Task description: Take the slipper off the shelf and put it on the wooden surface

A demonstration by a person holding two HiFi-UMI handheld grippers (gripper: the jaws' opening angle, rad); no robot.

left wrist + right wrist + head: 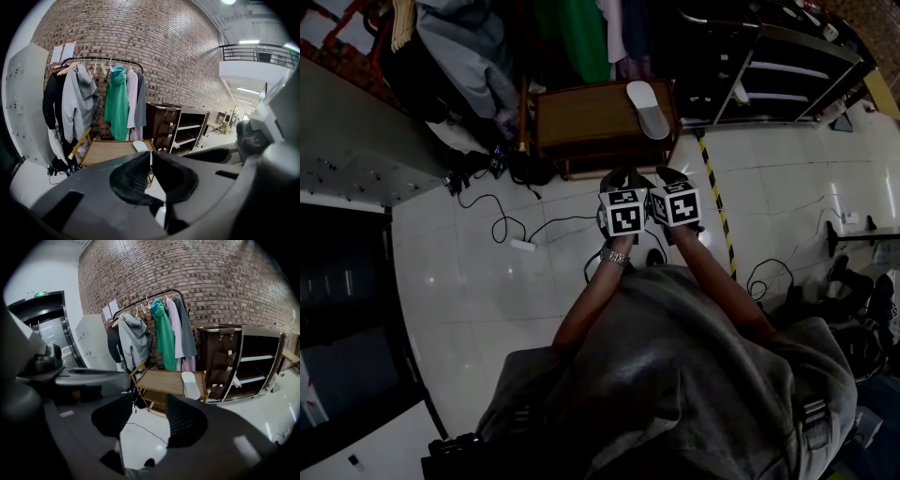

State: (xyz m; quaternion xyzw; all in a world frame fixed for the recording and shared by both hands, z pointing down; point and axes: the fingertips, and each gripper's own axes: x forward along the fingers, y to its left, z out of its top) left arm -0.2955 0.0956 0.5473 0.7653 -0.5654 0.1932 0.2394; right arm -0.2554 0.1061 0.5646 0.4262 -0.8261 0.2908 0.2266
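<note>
While slipper [648, 109] lies on table [581, 122], right tongs [147, 401] near

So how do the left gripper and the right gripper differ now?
The left gripper has its jaws together, a thin slit at most; the right gripper has them clearly apart. The left gripper view shows the slipper above the jaw tips; the right gripper view shows it off to the right. Both are empty and face the wooden table.

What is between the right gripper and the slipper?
Just white floor crossed by a black cable, then the wooden table under the slipper, seen in the right gripper view.
</note>
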